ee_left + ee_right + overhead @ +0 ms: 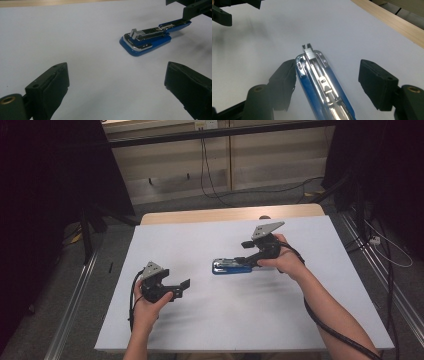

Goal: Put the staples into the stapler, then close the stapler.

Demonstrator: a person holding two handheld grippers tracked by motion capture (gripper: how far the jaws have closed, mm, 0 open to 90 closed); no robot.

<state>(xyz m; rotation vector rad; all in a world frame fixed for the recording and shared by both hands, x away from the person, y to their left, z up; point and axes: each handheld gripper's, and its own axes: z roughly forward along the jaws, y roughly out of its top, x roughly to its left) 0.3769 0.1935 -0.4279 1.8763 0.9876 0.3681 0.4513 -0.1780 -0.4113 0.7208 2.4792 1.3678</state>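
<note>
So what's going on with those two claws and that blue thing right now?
Left gripper open, holding nothing. Right gripper open, jaws straddling blue stapler, one touching. Stapler flat on white table. Nothing in the way.

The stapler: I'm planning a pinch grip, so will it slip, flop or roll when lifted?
The stapler looks rigid, but its hinged arm lies open, so it may swing when lifted. The shiny metal and glossy blue plastic look slippery for the right gripper. Its flat base makes rolling unlikely.

the stapler [231, 266] is glossy blue with a silver metal top, plain and unpatterned. both grippers, left gripper [184, 288] and right gripper [243, 252], are black with grey plates. the table [210, 320] is plain white with a pale wood edge.
</note>
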